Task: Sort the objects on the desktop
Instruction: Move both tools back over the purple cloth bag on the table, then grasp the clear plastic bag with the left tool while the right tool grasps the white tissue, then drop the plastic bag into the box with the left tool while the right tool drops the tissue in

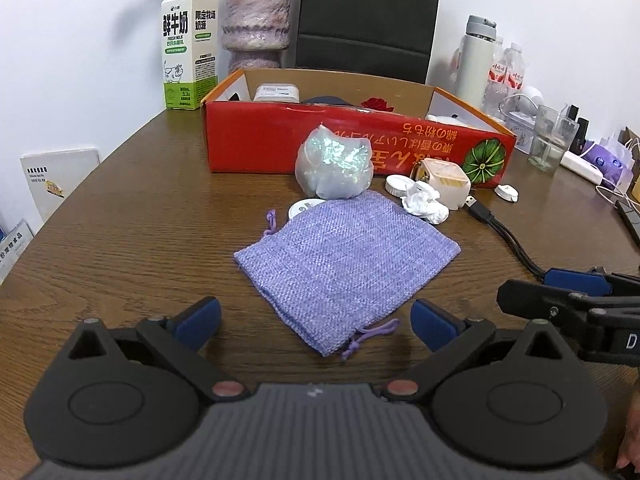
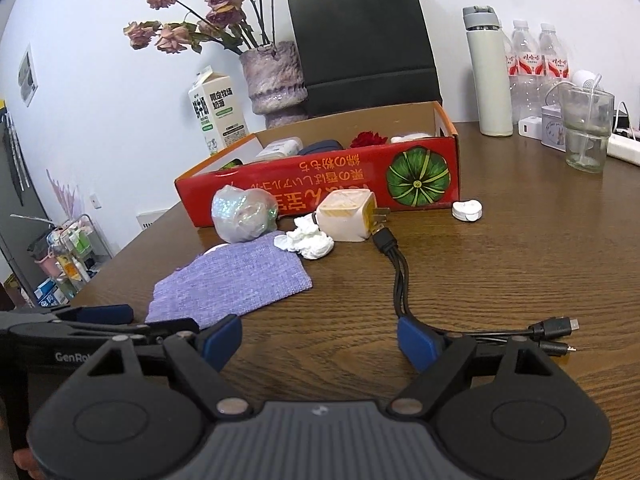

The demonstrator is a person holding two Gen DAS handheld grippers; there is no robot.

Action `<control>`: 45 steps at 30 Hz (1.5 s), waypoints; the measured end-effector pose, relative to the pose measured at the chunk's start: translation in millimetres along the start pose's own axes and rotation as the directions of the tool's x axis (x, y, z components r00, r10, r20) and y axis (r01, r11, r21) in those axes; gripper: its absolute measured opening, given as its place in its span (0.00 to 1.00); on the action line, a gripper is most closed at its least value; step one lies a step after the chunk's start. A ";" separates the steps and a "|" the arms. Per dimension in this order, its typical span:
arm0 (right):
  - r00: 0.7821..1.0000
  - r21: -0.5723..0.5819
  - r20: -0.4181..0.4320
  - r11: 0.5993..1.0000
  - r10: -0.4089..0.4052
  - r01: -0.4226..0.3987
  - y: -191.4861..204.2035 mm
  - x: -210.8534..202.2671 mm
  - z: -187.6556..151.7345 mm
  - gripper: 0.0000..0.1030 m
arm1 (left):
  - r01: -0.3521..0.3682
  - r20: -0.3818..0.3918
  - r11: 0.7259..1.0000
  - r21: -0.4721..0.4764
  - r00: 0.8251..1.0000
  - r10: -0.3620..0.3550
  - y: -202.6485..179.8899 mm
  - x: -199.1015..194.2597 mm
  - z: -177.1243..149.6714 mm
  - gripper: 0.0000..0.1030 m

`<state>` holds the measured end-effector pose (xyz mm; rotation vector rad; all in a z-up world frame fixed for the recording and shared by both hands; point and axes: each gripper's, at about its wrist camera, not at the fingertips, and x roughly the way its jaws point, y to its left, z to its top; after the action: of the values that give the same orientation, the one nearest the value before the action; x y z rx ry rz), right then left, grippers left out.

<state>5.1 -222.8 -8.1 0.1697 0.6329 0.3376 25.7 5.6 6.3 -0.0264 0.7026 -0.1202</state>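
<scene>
A lilac woven pouch (image 1: 344, 256) lies flat on the wooden table, its near corner between the fingers of my open, empty left gripper (image 1: 316, 322). Behind it sit a shiny plastic bag (image 1: 334, 164), a round white lid (image 1: 304, 209), crumpled tissue (image 1: 425, 202) and a cream charger (image 1: 446, 178) with a black cable (image 1: 508, 236). A red cardboard box (image 1: 352, 140) with several items inside stands behind. My right gripper (image 2: 320, 342) is open and empty; the cable (image 2: 400, 280) passes its right finger. The pouch (image 2: 232, 284), bag (image 2: 244, 216), tissue (image 2: 306, 242), charger (image 2: 348, 216) and box (image 2: 320, 184) lie ahead.
A milk carton (image 1: 188, 48), vase (image 1: 256, 20) and black paper bag (image 1: 368, 16) stand at the back. A white flask (image 2: 488, 76), water bottles (image 2: 536, 68), a glass (image 2: 586, 128) and a small white case (image 2: 467, 210) are on the right.
</scene>
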 end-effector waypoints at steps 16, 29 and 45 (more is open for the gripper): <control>1.000 -0.047 -0.013 0.999 0.010 -0.010 4.2 4.8 6.7 0.58 | -0.024 0.044 0.997 0.073 0.999 0.020 5.8 1.7 33.3 1.00; 0.998 -0.022 -0.060 1.000 -0.009 0.008 13.5 74.2 70.4 0.44 | 0.158 -0.055 0.987 0.038 0.986 -0.156 5.0 79.8 106.7 0.48; 1.000 -0.011 0.000 1.000 -0.025 0.025 15.5 46.2 83.8 0.16 | 0.158 0.138 0.987 -0.039 0.979 -0.151 46.4 7.4 141.1 0.38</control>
<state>86.6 -196.1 37.0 0.1513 0.6331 0.3172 127.1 48.5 106.2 -0.1359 0.5680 -0.2477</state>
